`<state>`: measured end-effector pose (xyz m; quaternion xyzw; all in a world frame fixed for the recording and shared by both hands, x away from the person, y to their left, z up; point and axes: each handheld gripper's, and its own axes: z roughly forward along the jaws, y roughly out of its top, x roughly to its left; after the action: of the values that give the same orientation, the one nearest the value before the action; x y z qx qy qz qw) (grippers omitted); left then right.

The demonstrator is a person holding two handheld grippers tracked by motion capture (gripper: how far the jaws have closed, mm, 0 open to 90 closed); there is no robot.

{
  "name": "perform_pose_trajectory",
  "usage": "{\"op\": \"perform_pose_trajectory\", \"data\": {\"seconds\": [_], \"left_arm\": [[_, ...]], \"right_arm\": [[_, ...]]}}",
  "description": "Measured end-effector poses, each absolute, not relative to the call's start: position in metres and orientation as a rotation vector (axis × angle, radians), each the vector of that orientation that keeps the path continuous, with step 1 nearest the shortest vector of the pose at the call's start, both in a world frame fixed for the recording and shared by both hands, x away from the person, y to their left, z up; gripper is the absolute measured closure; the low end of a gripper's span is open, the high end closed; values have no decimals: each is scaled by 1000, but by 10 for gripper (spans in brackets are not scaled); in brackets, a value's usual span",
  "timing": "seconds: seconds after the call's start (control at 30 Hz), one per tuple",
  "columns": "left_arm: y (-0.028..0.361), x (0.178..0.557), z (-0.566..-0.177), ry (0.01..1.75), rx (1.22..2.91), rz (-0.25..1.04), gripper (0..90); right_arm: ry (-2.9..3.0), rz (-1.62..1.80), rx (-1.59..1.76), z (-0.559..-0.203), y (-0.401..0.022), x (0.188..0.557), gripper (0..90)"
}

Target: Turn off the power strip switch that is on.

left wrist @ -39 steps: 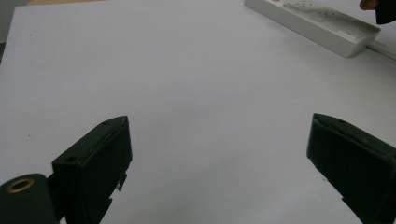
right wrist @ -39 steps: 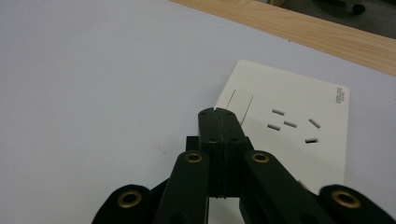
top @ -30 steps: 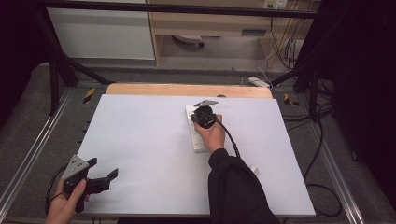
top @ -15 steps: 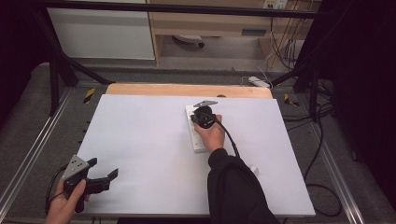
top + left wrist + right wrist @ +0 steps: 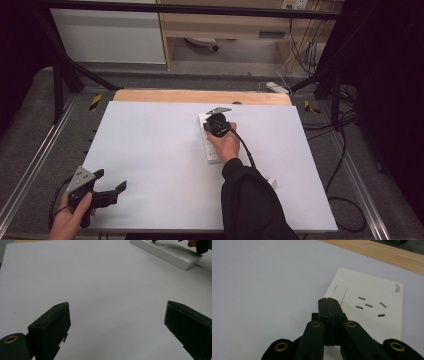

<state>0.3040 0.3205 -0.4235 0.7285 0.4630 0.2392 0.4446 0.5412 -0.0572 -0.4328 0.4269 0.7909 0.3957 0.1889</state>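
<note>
A white power strip [image 5: 214, 154] lies on the white table [image 5: 150, 145], right of the middle, running away from me. My right gripper [image 5: 215, 127] sits over its far end, shut with nothing between its jaws. In the right gripper view the closed tips [image 5: 329, 301] hover just in front of the strip's rocker switch [image 5: 339, 293], beside a set of socket holes [image 5: 370, 306]; I cannot tell if they touch it. My left gripper [image 5: 111, 179] stands open near the table's front left corner. Its jaws [image 5: 117, 307] are wide apart over bare table, with the power strip [image 5: 172, 252] far off.
A wooden strip [image 5: 200, 96] borders the table's far edge. A small white object [image 5: 271, 182] lies beside the dark sleeve [image 5: 250, 205]. Cables and another power strip [image 5: 277, 87] lie on the floor at the back right. Black frame bars [image 5: 60, 75] stand at the left.
</note>
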Motion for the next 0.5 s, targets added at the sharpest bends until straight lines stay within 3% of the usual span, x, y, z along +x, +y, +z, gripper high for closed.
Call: {"op": "perform_pose_trajectory", "data": {"seconds": [0.5], "left_arm": [[320, 304, -423, 1144, 1808, 595, 66]], "right_arm": [[2221, 1116, 1205, -433, -56, 541, 900]]}}
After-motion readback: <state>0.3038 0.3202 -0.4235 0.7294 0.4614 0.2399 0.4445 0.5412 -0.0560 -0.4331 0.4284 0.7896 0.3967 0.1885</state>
